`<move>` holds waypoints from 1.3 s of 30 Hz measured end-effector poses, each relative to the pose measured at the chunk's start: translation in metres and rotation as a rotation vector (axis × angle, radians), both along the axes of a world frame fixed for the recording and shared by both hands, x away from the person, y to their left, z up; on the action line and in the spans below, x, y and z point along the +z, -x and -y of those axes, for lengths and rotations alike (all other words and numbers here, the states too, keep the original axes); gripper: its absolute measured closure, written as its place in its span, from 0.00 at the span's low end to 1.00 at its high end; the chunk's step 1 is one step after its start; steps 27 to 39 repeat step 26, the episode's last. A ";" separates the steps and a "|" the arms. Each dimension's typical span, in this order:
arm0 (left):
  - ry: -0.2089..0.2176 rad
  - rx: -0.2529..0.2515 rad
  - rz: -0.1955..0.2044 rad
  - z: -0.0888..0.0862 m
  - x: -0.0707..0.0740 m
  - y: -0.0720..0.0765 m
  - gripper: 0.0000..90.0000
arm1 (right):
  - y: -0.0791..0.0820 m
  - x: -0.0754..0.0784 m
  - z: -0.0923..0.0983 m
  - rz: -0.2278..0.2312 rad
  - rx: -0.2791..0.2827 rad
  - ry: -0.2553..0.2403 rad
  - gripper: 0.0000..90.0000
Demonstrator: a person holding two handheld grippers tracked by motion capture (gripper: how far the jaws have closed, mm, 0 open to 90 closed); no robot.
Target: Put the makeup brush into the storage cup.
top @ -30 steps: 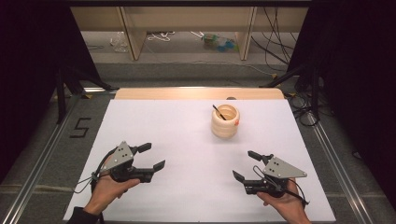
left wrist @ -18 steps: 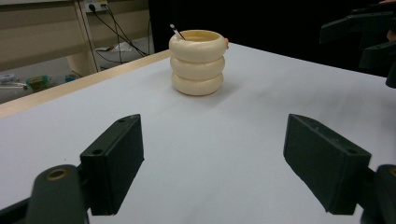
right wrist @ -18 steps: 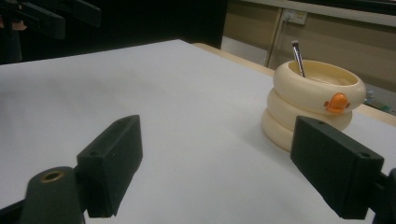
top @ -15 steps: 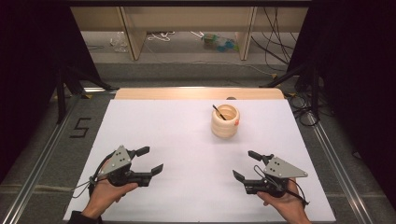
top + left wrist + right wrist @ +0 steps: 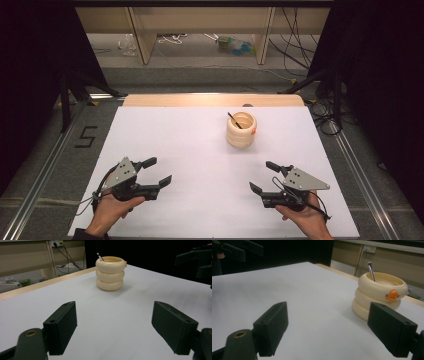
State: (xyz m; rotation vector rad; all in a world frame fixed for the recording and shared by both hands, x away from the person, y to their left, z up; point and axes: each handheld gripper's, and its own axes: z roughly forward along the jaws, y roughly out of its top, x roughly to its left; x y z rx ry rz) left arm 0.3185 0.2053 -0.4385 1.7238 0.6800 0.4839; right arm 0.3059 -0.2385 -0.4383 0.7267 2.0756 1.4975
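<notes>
A: How are the hands posed?
B: Left gripper (image 5: 157, 171) and right gripper (image 5: 264, 177) rest low, near edge, jaws spread, empty.
A: Objects?
B: One ringed cup (image 5: 241, 129), far right of centre, holding one stick (image 5: 233, 120).

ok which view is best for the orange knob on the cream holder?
Right gripper view: the orange knob faces the camera on the holder rim. High view shows it as a small speck at the rim's right; left gripper view catches a sliver at the rim's edge.
</notes>
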 end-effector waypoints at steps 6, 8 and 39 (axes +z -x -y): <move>-0.001 0.001 -0.010 0.001 0.000 0.001 0.23 | 0.000 0.000 0.000 -0.002 0.000 0.000 0.20; 0.004 0.002 -0.017 0.002 -0.001 0.001 0.23 | 0.000 0.000 0.000 -0.003 0.001 0.001 0.20; -0.015 -0.014 -0.013 0.004 -0.002 0.001 0.20 | 0.000 0.000 0.000 0.004 0.001 0.004 0.20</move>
